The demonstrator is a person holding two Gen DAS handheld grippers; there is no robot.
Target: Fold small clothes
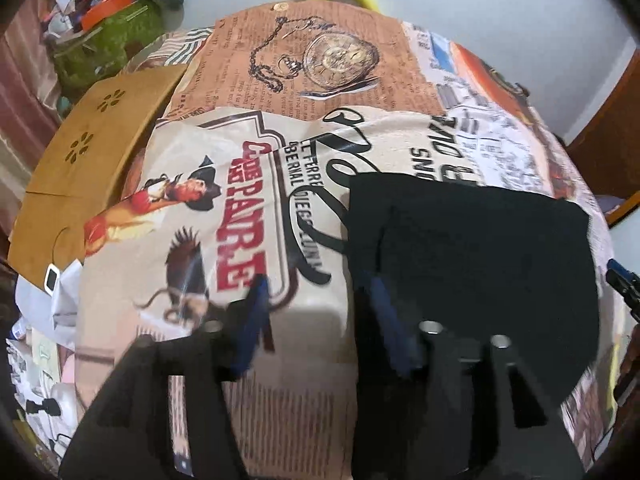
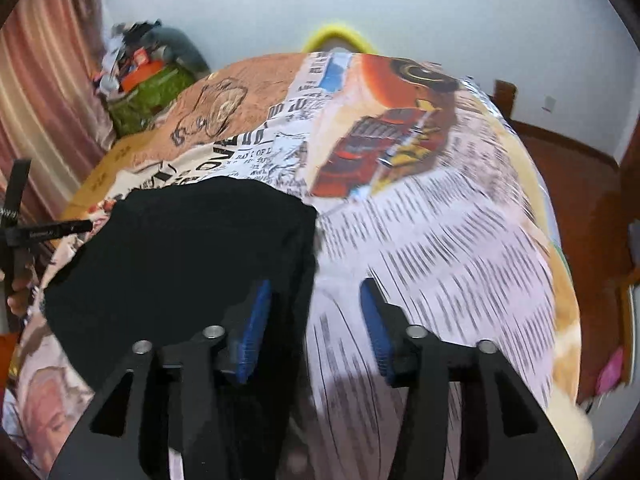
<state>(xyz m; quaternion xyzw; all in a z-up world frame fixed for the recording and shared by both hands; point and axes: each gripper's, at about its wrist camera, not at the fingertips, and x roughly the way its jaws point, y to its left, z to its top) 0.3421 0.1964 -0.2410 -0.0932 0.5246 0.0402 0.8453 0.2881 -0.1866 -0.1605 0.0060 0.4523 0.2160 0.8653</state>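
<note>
Two grippers are over the bed, and both of yours stand with their jaws apart, gripping nothing. Your left gripper (image 1: 316, 300) straddles the left edge of the black garment (image 1: 472, 256): its left blue pad (image 1: 250, 328) hangs over the printed bedsheet (image 1: 224, 168), while its right pad sits over the dark cloth, where the blur and the dark-on-dark make it hard to say whether it brushes the fabric. Between the two pads you see only sheet and the garment's edge, with no cloth pinched. Your right gripper (image 2: 314, 312) mirrors this at the garment's right edge (image 2: 180, 248): the left blue pad (image 2: 252, 332) lies over the black fabric, the right pad (image 2: 374, 328) over the newsprint pattern of the sheet (image 2: 440, 240), and the gap between them is wide and free. The garment lies flat on the bed as a roughly rectangular dark shape, with a fold line visible in your left wrist view. A tan wooden board (image 1: 80, 168) rests at the bed's left side, and a green cluttered bag (image 1: 104, 52) sits beyond it by the pink curtain (image 2: 44, 92). A yellow curved rim (image 2: 336, 38) peeks over the far edge of the bed
</note>
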